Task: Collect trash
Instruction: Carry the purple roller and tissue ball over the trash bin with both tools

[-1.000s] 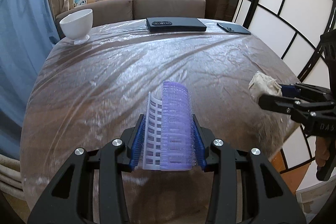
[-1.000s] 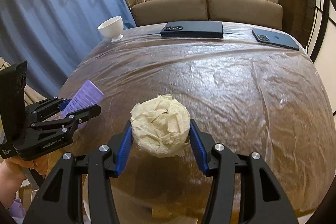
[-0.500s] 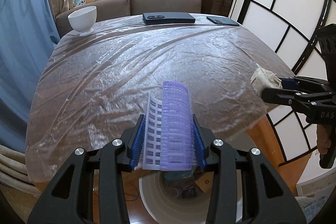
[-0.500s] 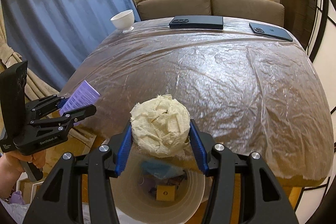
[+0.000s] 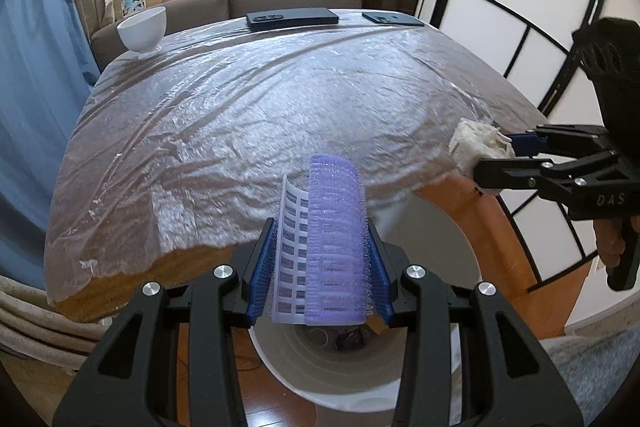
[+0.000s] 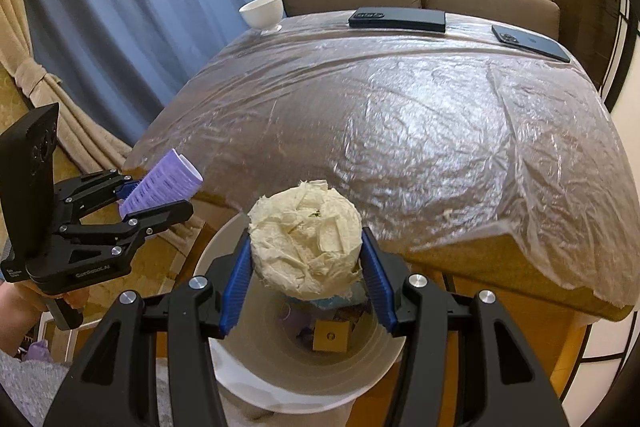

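Note:
My left gripper (image 5: 320,267) is shut on a purple hair roller (image 5: 336,239) with a white plastic grid part, and holds it above a white trash bin (image 5: 440,227) on the floor by the table's near edge. My right gripper (image 6: 306,267) is shut on a crumpled cream paper wad (image 6: 306,235), also above the bin (image 6: 280,383). The bin holds some trash. Each gripper shows in the other's view: the right one with its wad (image 5: 476,147), the left one with its roller (image 6: 160,185).
A table under clear plastic sheet (image 5: 260,99) carries a white bowl (image 5: 142,29), a dark flat case (image 5: 292,17) and a dark phone (image 5: 392,19) at its far side. A sofa stands behind. A paper screen (image 5: 520,7) is at right, blue curtain (image 6: 120,7) at left.
Both grippers have drawn back from over the table to beyond its near edge. The trash bin has come into view beneath them. Both still hold their items.

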### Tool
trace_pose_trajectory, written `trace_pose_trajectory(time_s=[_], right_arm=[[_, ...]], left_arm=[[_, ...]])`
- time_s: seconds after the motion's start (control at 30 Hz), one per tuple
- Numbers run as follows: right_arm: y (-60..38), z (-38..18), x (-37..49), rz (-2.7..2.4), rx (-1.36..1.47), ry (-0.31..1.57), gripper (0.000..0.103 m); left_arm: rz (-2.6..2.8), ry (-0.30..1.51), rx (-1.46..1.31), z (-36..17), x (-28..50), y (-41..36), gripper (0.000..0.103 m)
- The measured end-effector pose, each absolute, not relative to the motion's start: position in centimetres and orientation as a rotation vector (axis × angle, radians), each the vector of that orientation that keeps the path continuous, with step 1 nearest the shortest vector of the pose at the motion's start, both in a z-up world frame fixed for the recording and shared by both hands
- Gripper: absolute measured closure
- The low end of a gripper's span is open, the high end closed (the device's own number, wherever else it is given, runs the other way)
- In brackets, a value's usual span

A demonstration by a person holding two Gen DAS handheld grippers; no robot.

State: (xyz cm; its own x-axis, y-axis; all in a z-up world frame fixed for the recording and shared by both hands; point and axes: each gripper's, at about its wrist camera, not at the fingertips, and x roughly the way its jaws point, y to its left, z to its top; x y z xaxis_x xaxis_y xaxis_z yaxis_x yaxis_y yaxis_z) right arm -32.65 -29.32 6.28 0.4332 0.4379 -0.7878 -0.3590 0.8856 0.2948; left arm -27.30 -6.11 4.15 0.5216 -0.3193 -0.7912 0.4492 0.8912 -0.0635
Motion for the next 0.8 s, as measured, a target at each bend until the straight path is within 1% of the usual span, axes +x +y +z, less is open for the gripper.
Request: trace_pose_trajectory(time_s=[0.33, 0.8], right_arm=[[-29.2, 5.1, -33.9, 0.516, 0.088, 1.048, 0.052], [-28.3, 1.5, -34.6, 0.528, 0.024, 1.121, 0.052]], left_arm=[[-0.496, 0.940, 0.178, 3.4, -28.9, -6.9, 0.060], [-0.499, 1.019, 0.259, -0.5, -29.5, -8.4, 0.060]])
